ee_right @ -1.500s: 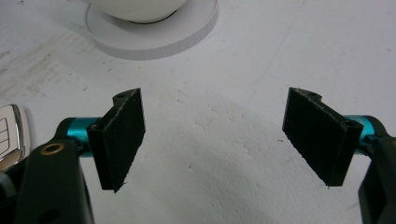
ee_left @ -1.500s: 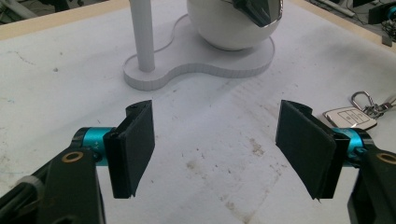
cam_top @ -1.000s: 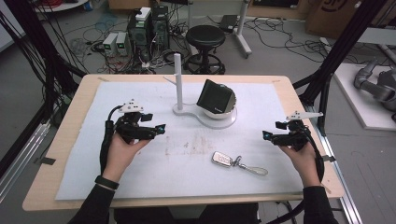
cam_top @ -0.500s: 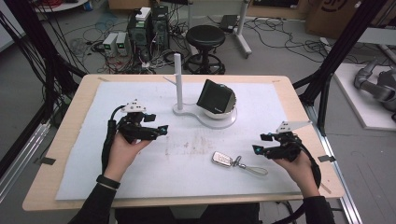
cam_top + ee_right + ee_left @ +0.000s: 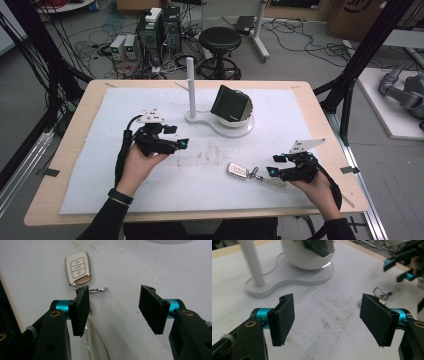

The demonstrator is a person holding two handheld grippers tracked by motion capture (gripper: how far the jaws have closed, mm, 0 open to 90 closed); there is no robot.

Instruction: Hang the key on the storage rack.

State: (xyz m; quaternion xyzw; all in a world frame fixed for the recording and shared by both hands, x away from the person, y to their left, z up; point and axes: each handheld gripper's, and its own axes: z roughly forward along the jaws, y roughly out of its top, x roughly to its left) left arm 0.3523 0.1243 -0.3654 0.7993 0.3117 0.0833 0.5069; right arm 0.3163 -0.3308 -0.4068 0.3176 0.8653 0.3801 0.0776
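Wooden table (image 5: pixel 325 107); white mat (image 5: pixel 125 107) on it; white stand (image 5: pixel 210 121), car key (image 5: pixel 238 170) on mat.

Black sleeves (image 5: pixel 105 225), black wristband (image 5: pixel 119 196)

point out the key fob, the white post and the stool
key fob (image 5: pixel 78 268), right gripper view, on its button face
white post (image 5: pixel 190 86), high view, mid-height of the shaft
stool (image 5: pixel 220 38), high view, centre of the black seat
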